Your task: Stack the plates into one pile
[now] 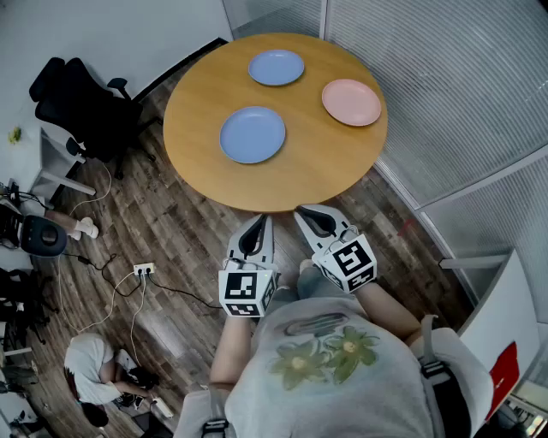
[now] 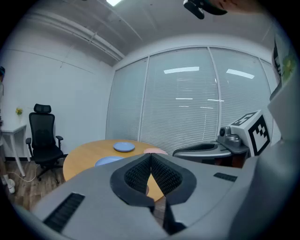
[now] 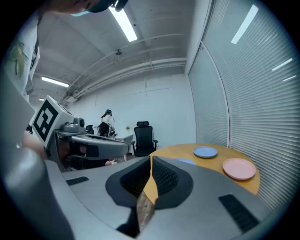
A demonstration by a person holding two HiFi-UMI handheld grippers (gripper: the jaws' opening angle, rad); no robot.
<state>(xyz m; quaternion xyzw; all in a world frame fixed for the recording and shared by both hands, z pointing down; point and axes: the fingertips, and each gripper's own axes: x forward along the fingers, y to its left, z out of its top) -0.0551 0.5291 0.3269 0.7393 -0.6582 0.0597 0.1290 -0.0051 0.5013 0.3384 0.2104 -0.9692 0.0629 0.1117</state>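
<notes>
Left hand-held gripper point(image 1: 259, 224) and right hand-held gripper point(image 1: 306, 214) closed, empty. Pink plate point(image 3: 239, 168) ahead on desk point(image 1: 197, 94): whole in right gripper view, mostly jaw-hidden in left gripper view.

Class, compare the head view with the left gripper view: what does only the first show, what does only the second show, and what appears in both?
Only the head view: a power strip on the floor and a person crouching there. Only the left gripper view: the ceiling light, and a look along the left gripper's shut, empty jaws. Both: the table, near blue plate, far blue plate, pink plate, black chair and right gripper.
</notes>
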